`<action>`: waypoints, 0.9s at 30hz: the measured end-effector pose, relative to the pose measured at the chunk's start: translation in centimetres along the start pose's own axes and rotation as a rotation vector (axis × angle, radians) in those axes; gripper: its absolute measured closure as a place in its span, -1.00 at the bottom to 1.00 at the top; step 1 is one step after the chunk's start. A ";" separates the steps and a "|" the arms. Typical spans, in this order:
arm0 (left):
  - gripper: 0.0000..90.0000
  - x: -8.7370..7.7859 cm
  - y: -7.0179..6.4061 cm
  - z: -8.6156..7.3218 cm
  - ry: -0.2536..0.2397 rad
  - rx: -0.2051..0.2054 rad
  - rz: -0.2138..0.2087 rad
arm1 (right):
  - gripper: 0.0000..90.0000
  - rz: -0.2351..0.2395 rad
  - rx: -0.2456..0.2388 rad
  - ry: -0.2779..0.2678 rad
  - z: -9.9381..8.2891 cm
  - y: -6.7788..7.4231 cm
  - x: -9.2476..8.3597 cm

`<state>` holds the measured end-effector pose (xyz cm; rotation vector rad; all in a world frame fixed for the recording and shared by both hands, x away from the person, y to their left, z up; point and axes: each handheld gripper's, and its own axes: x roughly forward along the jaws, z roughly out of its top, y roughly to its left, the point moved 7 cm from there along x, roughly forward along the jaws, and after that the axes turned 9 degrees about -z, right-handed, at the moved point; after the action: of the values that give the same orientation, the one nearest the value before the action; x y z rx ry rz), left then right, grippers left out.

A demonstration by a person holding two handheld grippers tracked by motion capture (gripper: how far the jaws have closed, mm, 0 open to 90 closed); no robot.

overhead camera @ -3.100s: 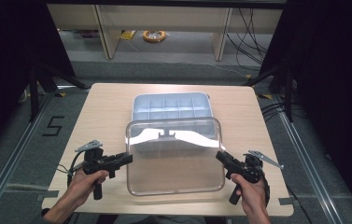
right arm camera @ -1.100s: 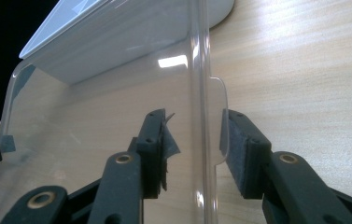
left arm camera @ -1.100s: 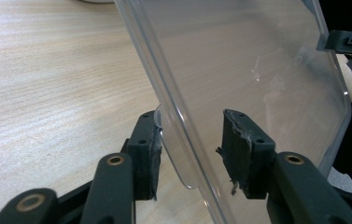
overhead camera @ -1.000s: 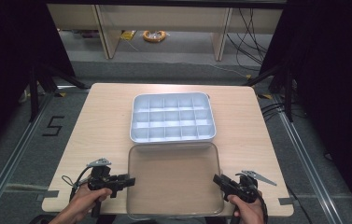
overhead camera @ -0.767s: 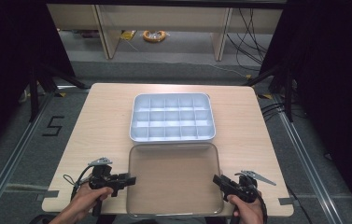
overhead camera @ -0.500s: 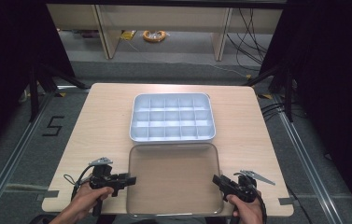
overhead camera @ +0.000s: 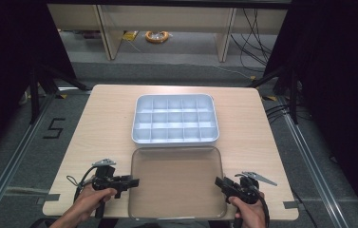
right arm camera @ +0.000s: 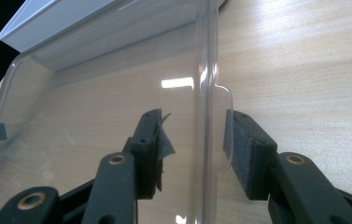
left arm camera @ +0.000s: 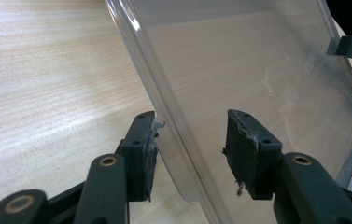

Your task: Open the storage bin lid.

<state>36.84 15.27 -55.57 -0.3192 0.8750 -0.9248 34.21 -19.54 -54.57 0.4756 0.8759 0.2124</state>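
High view: clear lid [overhead camera: 176, 183] lies flat on the table [overhead camera: 100, 123] at the near edge, just in front of the white compartment tray [overhead camera: 175, 119], which stands uncovered with all cells bare. The lid looks fully set down, so taking it off the tray reads as done; what is left, by my judgement, is to let go and draw both hands clear. Left gripper [overhead camera: 131, 182] sits at the lid's left rim and right gripper [overhead camera: 220, 182] at its right rim, each held low and near level, pointing inward toward the other, forearms entering from the bottom. Left gripper view: lid rim [left arm camera: 164, 112] runs between the jaws; the pads [left arm camera: 148, 154] stand apart with a visible gap on both sides, jaws have just been opening, nothing pinched. Right gripper view: the lid's edge tab [right arm camera: 220, 130] lies between the pads [right arm camera: 243, 149], a slim gap showing; these jaws have likewise just been opening, grip released.
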 end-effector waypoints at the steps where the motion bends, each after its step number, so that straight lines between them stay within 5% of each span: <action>1: 0.18 0.1 0.1 0.1 -0.006 -0.009 0.001 | 0.29 0.002 -0.124 -0.064 0.5 -0.8 0.5; 7: 0.17 0.3 0.5 0.4 -0.008 -0.018 0.016 | 0.28 0.002 -0.119 -0.048 0.5 -0.7 0.8; 8: 0.17 0.3 0.5 0.5 -0.014 -0.020 0.016 | 0.28 -0.011 -0.176 -0.069 0.7 -1.1 0.9; 10: 0.20 0.5 0.8 0.8 -0.019 -0.003 0.044 | 0.28 -0.016 -0.186 -0.074 0.7 -1.1 1.2; 15: 0.19 0.7 1.0 0.9 -0.016 -0.016 0.047 | 0.25 -0.028 -0.135 -0.034 0.3 -0.6 1.1; 16: 0.19 0.8 1.1 1.0 -0.015 -0.021 0.044 | 0.24 -0.035 -0.197 -0.068 0.5 -1.0 1.4; 21: 0.18 1.0 1.1 1.2 -0.020 -0.023 0.049 | 0.21 -0.054 -0.211 -0.067 0.6 -1.1 1.4; 22: 0.18 1.1 1.1 1.2 -0.023 -0.023 0.048 | 0.21 -0.060 -0.212 -0.064 0.5 -1.1 1.4; 23: 0.18 1.1 1.1 1.2 -0.024 -0.023 0.047 | 0.20 -0.061 -0.162 -0.046 0.3 -0.8 1.3; 27: 0.14 1.0 1.2 1.2 -0.021 -0.021 0.046 | 0.16 -0.054 -0.151 -0.034 0.3 -0.6 1.2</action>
<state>38.71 14.99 -56.02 -0.3248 0.8697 -0.8691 35.17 -19.68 -55.54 0.3136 0.8322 0.2184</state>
